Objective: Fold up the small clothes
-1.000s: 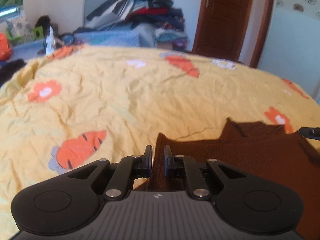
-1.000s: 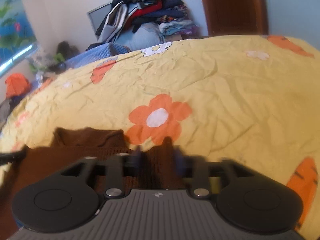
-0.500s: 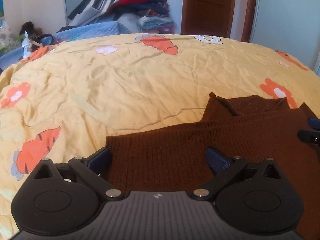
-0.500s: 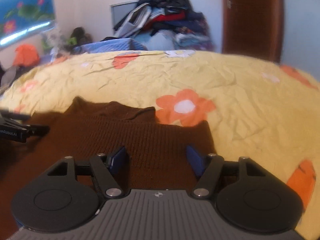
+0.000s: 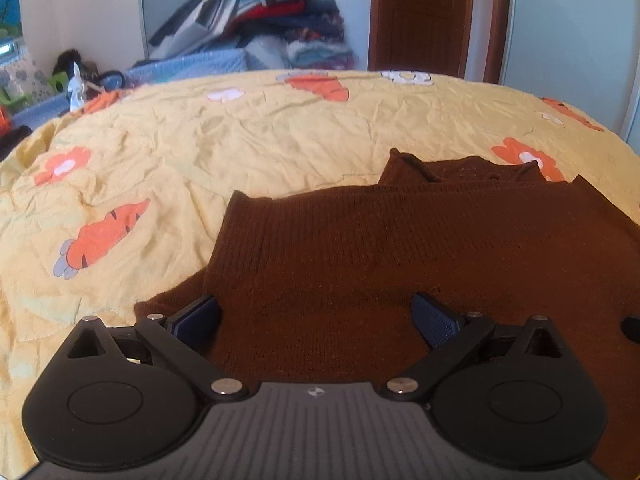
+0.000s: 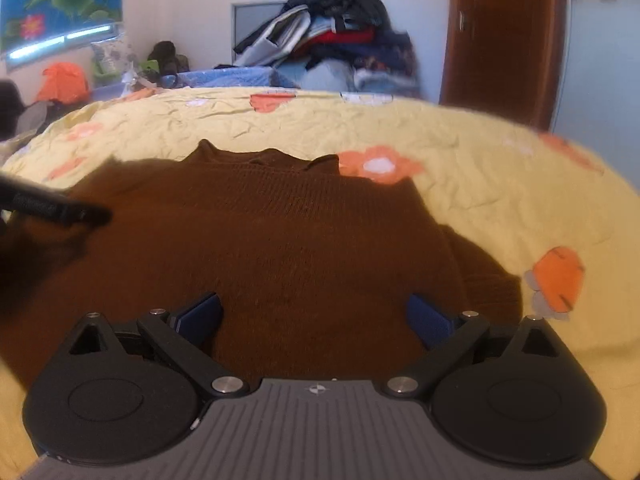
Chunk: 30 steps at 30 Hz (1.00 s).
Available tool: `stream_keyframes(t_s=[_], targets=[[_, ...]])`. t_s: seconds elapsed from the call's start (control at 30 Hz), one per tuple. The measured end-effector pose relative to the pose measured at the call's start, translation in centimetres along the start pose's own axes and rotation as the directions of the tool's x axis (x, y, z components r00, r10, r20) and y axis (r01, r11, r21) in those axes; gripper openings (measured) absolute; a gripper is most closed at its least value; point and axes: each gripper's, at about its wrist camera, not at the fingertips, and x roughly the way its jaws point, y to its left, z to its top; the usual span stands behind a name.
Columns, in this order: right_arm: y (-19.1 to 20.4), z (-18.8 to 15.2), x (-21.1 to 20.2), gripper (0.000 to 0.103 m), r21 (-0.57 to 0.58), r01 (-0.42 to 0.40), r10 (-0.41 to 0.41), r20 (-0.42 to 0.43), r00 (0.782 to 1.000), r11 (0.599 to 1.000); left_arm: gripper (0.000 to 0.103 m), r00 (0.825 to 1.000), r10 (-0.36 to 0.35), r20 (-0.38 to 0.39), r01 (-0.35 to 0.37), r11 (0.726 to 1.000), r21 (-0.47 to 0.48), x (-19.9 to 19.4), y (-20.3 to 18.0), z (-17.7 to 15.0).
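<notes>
Ahead of both sets of jaws, the brown knit sweater [image 5: 360,248] lay folded on the bed, its collar pointing away from the grippers and its long axis running side to side across their line of sight. The left gripper [image 5: 316,316] was spread wide with nothing held, its blue pads [image 5: 434,318] above the near part of the knit. The right gripper [image 6: 314,314] was likewise fully parted and empty over the same garment. Under the sweater spread a wrinkled yellow bedspread [image 5: 248,148] printed with orange carrots and flowers. Beyond the jaws stood a heap of clothes [image 6: 336,36], a brown wooden door [image 5: 420,16] and a pale wall. One second earlier both grippers had been pinched shut on the sweater's edge; half a second earlier they had already released it.
</notes>
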Motion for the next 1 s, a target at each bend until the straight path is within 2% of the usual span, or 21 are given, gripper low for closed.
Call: stream_keyframes(t_s=[0.17, 0.27, 0.3, 0.33, 0.37, 0.43, 0.53, 0.57, 0.63, 0.67, 0.7, 0.8, 0.83, 0.87, 0.9, 0.97, 1.0], targets=[[-0.1, 1.3, -1.8, 0.097, 0.039, 0.022, -0.021, -0.037, 0.999, 0.999, 0.103, 1.000, -0.001, 0.012, 0.001, 1.000, -0.009, 0.0, 0.1, 0.0], [-0.2, 0.2, -1.6, 0.101, 0.009, 0.032, -0.032, -0.064, 0.997, 0.999, 0.103, 1.000, -0.003, 0.017, 0.004, 1.000, -0.010, 0.0, 0.2, 0.0], [-0.1, -0.7, -1.4, 0.103, -0.029, 0.034, -0.035, -0.055, 0.998, 0.999, 0.103, 1.000, -0.004, 0.018, 0.005, 1.000, -0.011, 0.0, 0.2, -0.1], [-0.2, -1.6, -1.6, 0.103, -0.053, 0.024, -0.024, -0.004, 1.000, 0.998, 0.103, 1.000, -0.005, 0.019, 0.005, 1.000, -0.011, 0.0, 0.2, -0.1], [-0.5, -1.9, -1.7, 0.103, -0.038, 0.013, -0.013, 0.006, 1.000, 0.999, 0.103, 1.000, -0.006, 0.019, 0.006, 1.000, -0.012, 0.0, 0.2, -0.2], [-0.4, -1.1, -1.7, 0.103, -0.032, 0.021, -0.022, -0.034, 0.999, 0.999, 0.103, 1.000, -0.006, 0.020, 0.006, 1.000, -0.012, 0.0, 0.2, -0.2], [0.5, -0.2, -3.0, 0.096, -0.003, 0.016, -0.016, -0.039, 0.999, 1.000, 0.103, 1.000, -0.007, 0.020, 0.007, 1.000, -0.013, 0.0, 0.3, -0.2], [0.8, -0.3, -3.2, 0.098, -0.014, 0.004, -0.004, -0.030, 1.000, 1.000, 0.103, 1.000, -0.008, 0.020, 0.008, 1.000, -0.014, 0.0, 0.3, -0.2], [0.9, -1.5, -2.2, 0.103, -0.034, 0.025, -0.027, -0.073, 0.997, 0.999, 0.103, 1.000, -0.006, 0.021, 0.007, 1.000, -0.013, 0.0, 0.3, -0.2], [0.4, -2.4, -2.4, 0.103, -0.009, 0.007, -0.007, -0.011, 1.000, 1.000, 0.103, 1.000, -0.006, 0.021, 0.006, 1.000, -0.012, 0.0, 0.3, -0.2], [0.1, -2.8, -2.5, 0.103, -0.004, -0.005, 0.006, 0.006, 1.000, 1.000, 0.103, 1.000, -0.004, 0.022, 0.005, 1.000, -0.013, -0.1, 0.3, -0.2], [0.2, -1.7, -3.0, 0.103, 0.010, 0.009, -0.008, -0.062, 0.998, 1.000, 0.103, 0.999, 0.017, 0.031, -0.015, 0.997, -0.069, -2.1, 0.9, -0.7], [0.2, -1.2, -3.7, 0.101, 0.039, 0.006, -0.003, -0.081, 0.997, 0.999, 0.103, 0.999, -0.006, 0.033, 0.010, 0.993, -0.116, -3.4, 1.6, -1.2], [-0.2, -1.0, -4.9, 0.098, 0.076, -0.006, 0.011, -0.076, 0.997, 0.997, 0.103, 0.998, -0.054, 0.040, 0.060, 0.982, -0.177, -5.0, 2.5, -2.0], [-0.8, -1.0, -6.4, 0.099, 0.126, -0.027, 0.033, -0.048, 0.998, 0.992, 0.103, 0.992, -0.114, 0.052, 0.124, 0.959, -0.256, -6.7, 3.7, -3.0], [-2.7, -1.6, -9.5, 0.103, 0.265, -0.078, 0.073, 0.029, 0.997, 0.961, 0.103, 0.977, -0.206, 0.060, 0.212, 0.880, -0.424, -9.2, 6.0, -5.3], [-4.0, -2.2, -10.6, 0.103, 0.353, -0.109, 0.097, 0.053, 0.994, 0.929, 0.103, 0.966, -0.250, 0.065, 0.247, 0.822, -0.513, -10.1, 7.2, -6.7]])
